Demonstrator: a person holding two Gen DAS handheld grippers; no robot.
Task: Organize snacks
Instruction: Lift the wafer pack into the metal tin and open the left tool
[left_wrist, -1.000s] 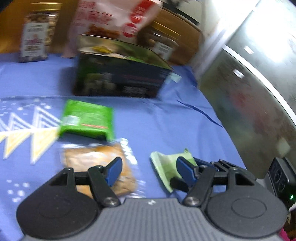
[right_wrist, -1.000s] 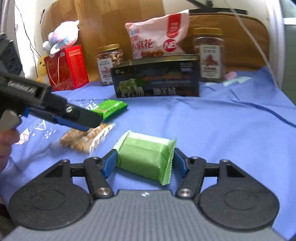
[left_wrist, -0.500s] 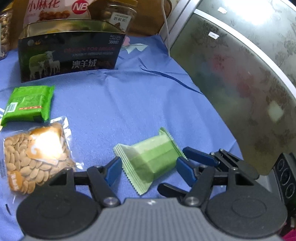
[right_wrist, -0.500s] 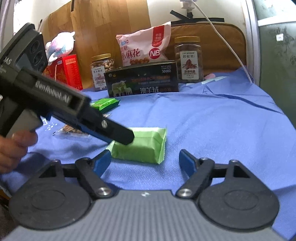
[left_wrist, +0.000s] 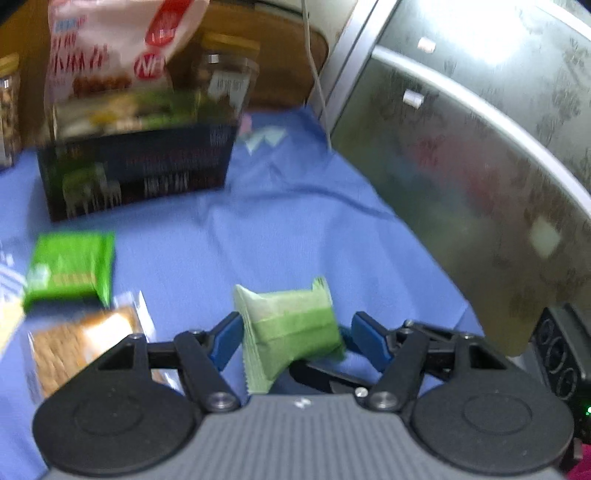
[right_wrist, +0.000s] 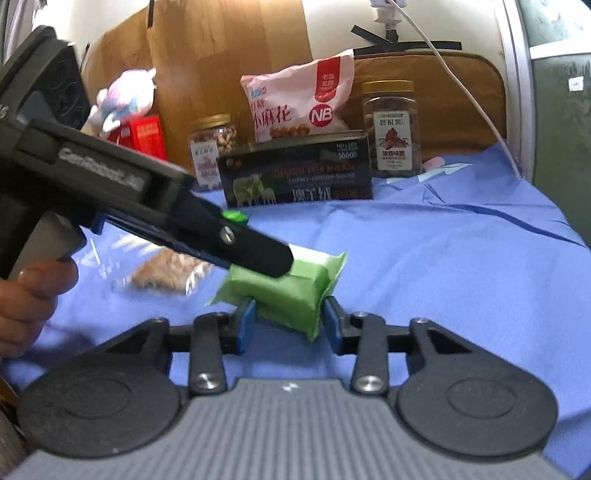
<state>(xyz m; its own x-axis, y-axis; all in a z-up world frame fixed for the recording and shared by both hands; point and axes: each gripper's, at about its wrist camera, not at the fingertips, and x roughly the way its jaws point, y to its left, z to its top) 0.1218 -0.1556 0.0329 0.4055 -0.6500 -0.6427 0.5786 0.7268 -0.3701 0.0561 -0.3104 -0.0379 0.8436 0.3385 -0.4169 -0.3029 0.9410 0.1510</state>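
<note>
A pale green snack pack (left_wrist: 291, 328) (right_wrist: 291, 291) is raised off the blue cloth. My right gripper (right_wrist: 288, 321) is shut on its near end. My left gripper (left_wrist: 295, 339) is open, its blue fingers on either side of the same pack with gaps; its black body (right_wrist: 166, 214) crosses the right wrist view over the pack. A dark green wafer pack (left_wrist: 70, 269) and a clear bag of nuts (left_wrist: 81, 350) (right_wrist: 170, 273) lie on the cloth to the left.
A dark tin box (right_wrist: 295, 173) (left_wrist: 136, 170) stands at the back, with a pink snack bag (right_wrist: 299, 103), two nut jars (right_wrist: 393, 129) (right_wrist: 212, 147), a red box (right_wrist: 147, 136) and a plush toy (right_wrist: 125, 96) behind. A glass panel (left_wrist: 480, 147) borders the right.
My right gripper has closed on the pale green pack and lifted it. My left gripper has moved in around the pack, still open.
</note>
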